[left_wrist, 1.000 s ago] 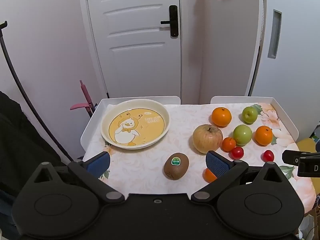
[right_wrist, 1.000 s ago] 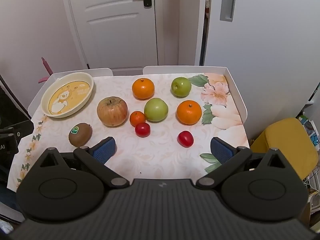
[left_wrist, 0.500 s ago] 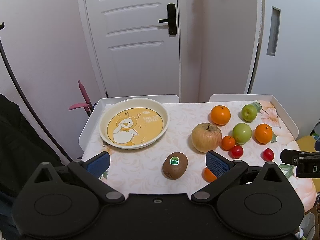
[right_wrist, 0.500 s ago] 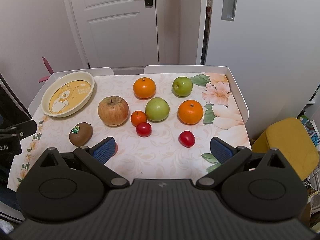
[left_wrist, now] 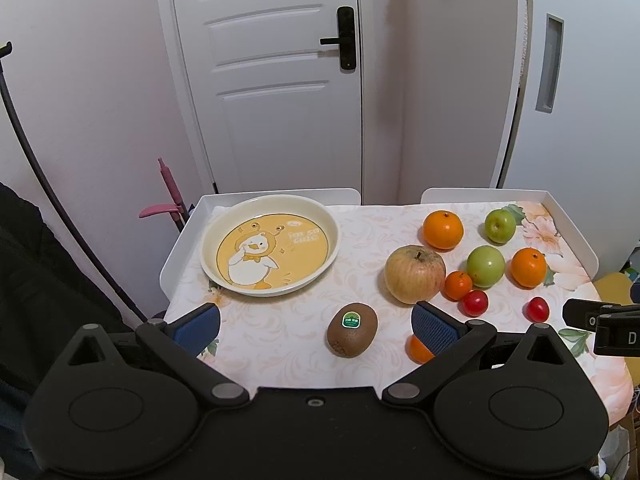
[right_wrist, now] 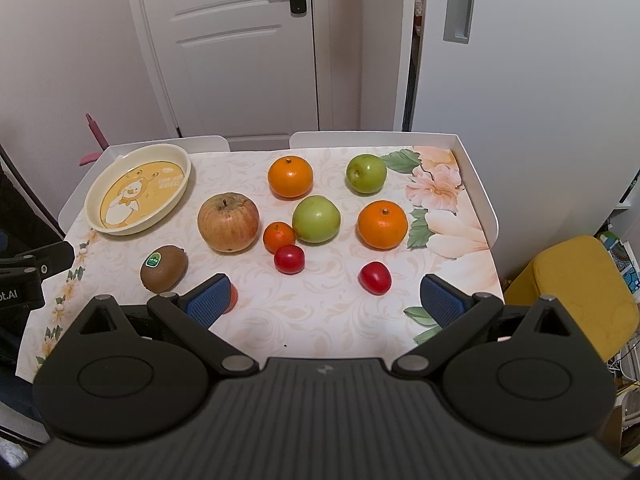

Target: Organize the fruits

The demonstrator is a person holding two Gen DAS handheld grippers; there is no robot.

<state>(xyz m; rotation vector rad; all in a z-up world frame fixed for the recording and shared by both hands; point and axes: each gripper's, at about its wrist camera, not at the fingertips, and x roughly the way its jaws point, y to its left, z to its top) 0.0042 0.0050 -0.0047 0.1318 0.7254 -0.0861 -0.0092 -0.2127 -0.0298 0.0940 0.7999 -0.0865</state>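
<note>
I hold both tongs, left (left_wrist: pixel 316 330) and right (right_wrist: pixel 326 300), spread wide and empty above the bench (left_wrist: pixel 280 344); the kiwi (left_wrist: pixel 352 329) ahead of the left looks soft-skinned, best pinched gently across its middle.

One plate (right_wrist: pixel 140 190), one kiwi (right_wrist: pixel 164 269), one large apple (right_wrist: pixel 228 222), two green apples (right_wrist: pixel 316 219), two big oranges (right_wrist: pixel 290 177), two small oranges (right_wrist: pixel 279 237), two red tomatoes (right_wrist: pixel 289 259).
</note>
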